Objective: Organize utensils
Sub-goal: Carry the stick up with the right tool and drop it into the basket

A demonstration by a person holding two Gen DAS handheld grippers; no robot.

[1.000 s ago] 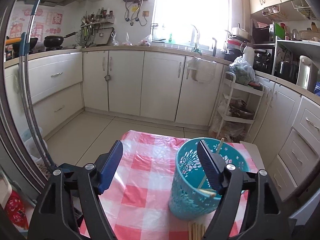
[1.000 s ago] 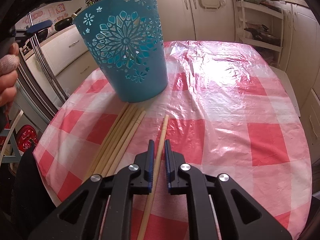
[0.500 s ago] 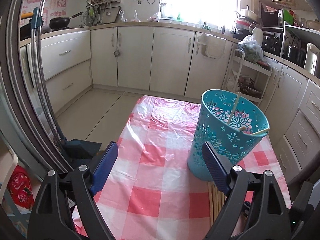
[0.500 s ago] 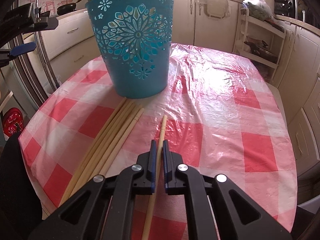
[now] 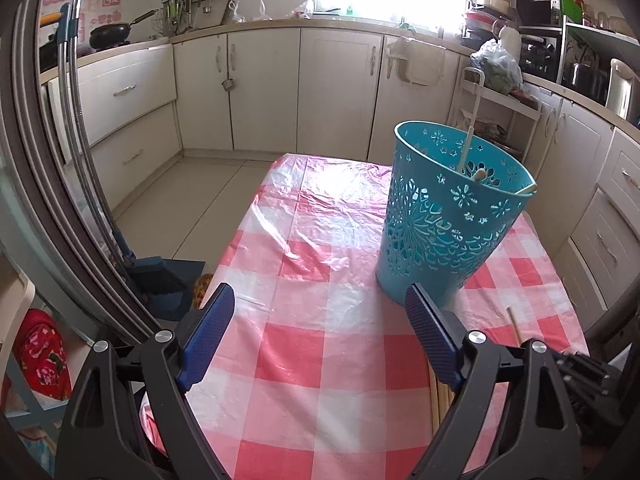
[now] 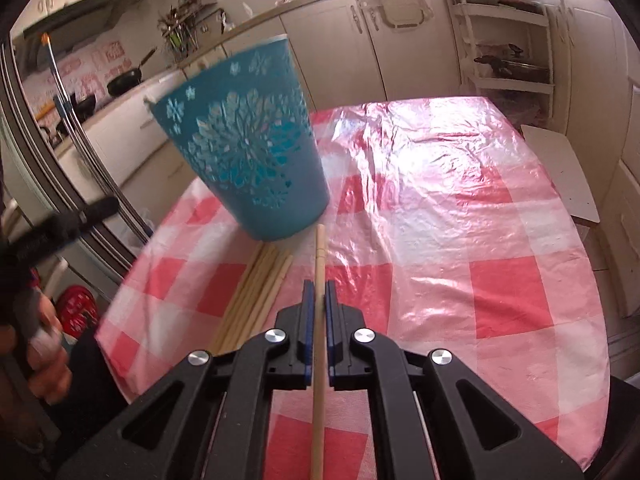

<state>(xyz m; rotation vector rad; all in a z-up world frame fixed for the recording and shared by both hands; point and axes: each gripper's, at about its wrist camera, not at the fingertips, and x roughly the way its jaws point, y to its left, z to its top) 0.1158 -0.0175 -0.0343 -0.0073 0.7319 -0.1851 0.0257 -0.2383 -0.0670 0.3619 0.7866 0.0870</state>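
A teal cut-out basket (image 5: 448, 220) stands on the red-checked tablecloth (image 5: 312, 344) and holds a few chopsticks (image 5: 466, 148). It shows blurred in the right wrist view (image 6: 248, 160). My right gripper (image 6: 319, 292) is shut on a single wooden chopstick (image 6: 319, 256), lifted and pointing toward the basket's base. A bundle of several chopsticks (image 6: 256, 292) lies on the cloth to its left. My left gripper (image 5: 316, 320) is open and empty, above the cloth left of the basket. The held chopstick's tip shows in the left wrist view (image 5: 514, 322).
Kitchen cabinets (image 5: 256, 88) ring the table. A white shelf cart (image 6: 508, 52) stands beyond the table's far end. A dustpan (image 5: 168, 276) and long handles lean at the left. The table's edges drop to the floor on all sides.
My right gripper has closed on the chopstick and lifted it off the cloth, tilting toward the basket. My left gripper has pulled back and lower, still open.
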